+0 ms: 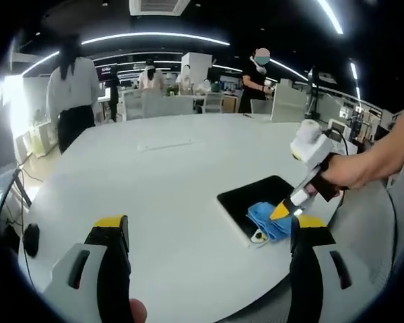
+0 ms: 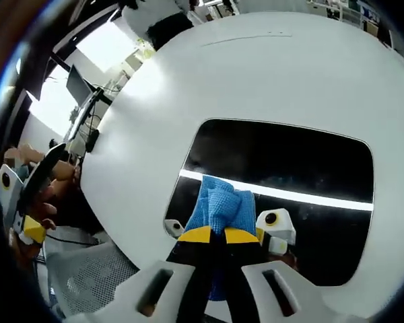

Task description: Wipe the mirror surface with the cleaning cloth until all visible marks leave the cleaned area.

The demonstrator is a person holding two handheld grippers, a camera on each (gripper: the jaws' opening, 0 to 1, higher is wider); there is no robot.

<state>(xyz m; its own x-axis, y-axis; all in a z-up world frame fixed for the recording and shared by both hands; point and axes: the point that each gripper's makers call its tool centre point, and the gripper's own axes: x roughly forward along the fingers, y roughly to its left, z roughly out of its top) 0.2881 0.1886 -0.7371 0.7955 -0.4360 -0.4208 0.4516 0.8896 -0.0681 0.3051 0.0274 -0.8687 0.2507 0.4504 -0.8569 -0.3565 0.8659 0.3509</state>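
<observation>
Right gripper [image 2: 211, 235] clenched on blue cloth [image 2: 221, 205], pressing it onto dark mirror [image 2: 289, 161] lying flat on white table [image 2: 256, 67]; left gripper [image 1: 209, 232] spread wide, holding nothing.

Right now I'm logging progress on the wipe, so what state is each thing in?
Mirror: lying flat on the table, glass dark, reflecting a ceiling light strip.
Cloth: blue, bunched, resting on the mirror near its edge.
Right hand-held gripper: shut on the cloth, over the mirror.
Left hand-held gripper: open, holding nothing, above the table beside the mirror.
</observation>
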